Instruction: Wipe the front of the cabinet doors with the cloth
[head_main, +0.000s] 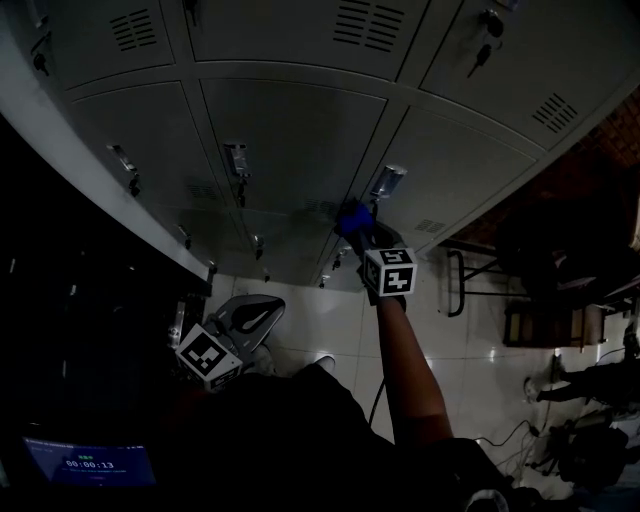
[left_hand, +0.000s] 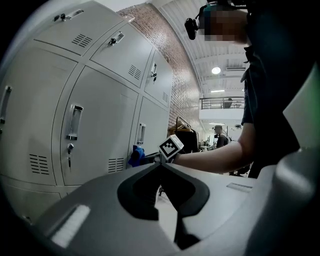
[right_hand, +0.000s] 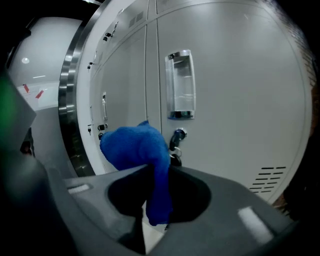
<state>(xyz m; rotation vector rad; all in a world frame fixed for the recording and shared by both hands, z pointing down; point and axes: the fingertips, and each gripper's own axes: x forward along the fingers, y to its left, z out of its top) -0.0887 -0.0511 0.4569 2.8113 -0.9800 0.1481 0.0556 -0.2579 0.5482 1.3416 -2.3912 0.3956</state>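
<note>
Grey metal cabinet doors (head_main: 300, 130) fill the upper head view. My right gripper (head_main: 358, 232) is stretched out to them, shut on a blue cloth (head_main: 352, 217) that lies against a door just below a recessed handle (head_main: 388, 182). In the right gripper view the cloth (right_hand: 137, 145) bunches over the jaws and hangs between them, close to the handle (right_hand: 180, 85) and a keyed lock (right_hand: 177, 135). My left gripper (head_main: 240, 322) hangs low near my body, shut and empty, apart from the doors. The left gripper view shows the cloth (left_hand: 135, 155) at a door (left_hand: 95, 130).
More door handles (head_main: 237, 160) and keys stick out of the neighbouring doors. A white tiled floor (head_main: 330, 320) lies below. A metal frame (head_main: 465, 270) stands to the right, a person (head_main: 590, 380) farther right. A lit screen (head_main: 90, 462) is at the lower left.
</note>
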